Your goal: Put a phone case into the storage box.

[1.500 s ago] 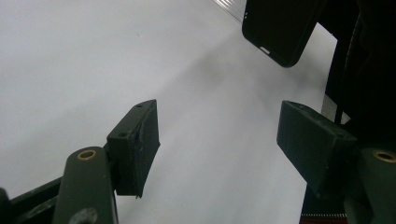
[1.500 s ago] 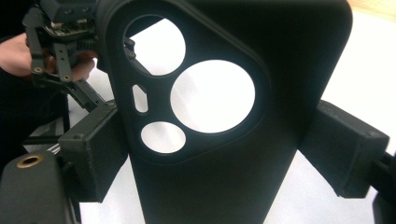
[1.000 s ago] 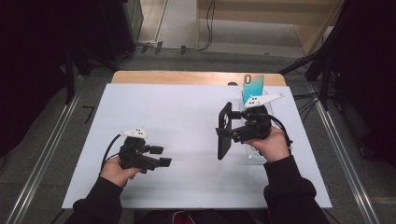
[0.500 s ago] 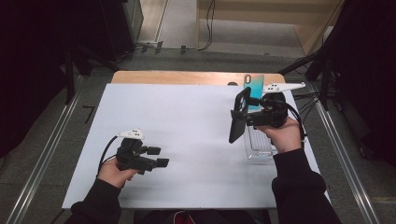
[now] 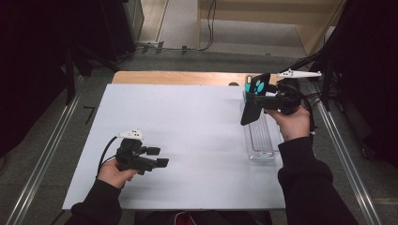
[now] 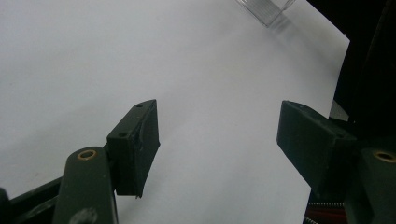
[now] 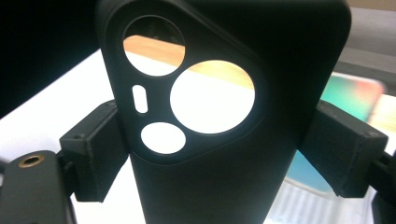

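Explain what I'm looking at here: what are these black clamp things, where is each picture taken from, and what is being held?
A person sits at a white table holding a hand-operated two-jaw gripper in each hand. One picture comes from a fixed camera above; the others come from cameras riding on each gripper, looking along its jaws. The left gripper hangs low over bare table with its jaws apart, holding nothing. The right gripper is clamped on a black phone case, empty, with camera cutouts you can see through. It is raised over a clear plastic tray, beside a phone with a teal screen.
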Demonstrator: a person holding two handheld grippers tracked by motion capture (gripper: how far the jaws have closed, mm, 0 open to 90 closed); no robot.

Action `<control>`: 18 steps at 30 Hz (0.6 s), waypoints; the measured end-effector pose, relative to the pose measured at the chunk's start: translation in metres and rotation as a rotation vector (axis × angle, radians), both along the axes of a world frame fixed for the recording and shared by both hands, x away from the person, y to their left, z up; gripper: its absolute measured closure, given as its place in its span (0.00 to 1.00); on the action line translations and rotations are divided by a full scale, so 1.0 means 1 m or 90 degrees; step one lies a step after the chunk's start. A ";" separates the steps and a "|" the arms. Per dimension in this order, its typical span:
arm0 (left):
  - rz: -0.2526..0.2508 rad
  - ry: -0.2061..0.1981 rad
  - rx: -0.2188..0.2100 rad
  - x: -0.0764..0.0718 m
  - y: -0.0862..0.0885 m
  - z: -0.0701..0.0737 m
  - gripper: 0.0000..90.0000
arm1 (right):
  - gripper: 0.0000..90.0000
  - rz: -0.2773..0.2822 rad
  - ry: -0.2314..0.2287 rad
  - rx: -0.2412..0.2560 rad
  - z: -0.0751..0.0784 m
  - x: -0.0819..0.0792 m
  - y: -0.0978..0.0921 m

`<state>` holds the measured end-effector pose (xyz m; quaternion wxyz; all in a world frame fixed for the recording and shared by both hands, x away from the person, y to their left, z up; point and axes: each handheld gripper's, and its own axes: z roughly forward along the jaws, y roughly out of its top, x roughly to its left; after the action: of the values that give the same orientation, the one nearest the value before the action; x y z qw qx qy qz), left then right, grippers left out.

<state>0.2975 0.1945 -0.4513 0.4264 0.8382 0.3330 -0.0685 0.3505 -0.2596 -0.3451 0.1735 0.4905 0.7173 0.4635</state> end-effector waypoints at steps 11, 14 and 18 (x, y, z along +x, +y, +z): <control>0.000 0.002 -0.003 0.000 0.001 0.000 0.33 | 0.13 -0.108 -0.009 -0.020 -0.002 0.023 -0.012; 0.000 0.003 -0.007 0.001 0.001 0.001 0.33 | 0.13 -0.129 -0.014 -0.029 -0.005 0.031 -0.012; -0.002 0.002 -0.006 0.001 0.001 0.001 0.33 | 0.13 -0.164 -0.009 -0.047 -0.012 0.042 -0.012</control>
<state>0.2985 0.1958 -0.4507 0.4298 0.8367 0.3318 -0.0718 0.3929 -0.2719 -0.3571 0.2543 0.5686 0.6639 0.4139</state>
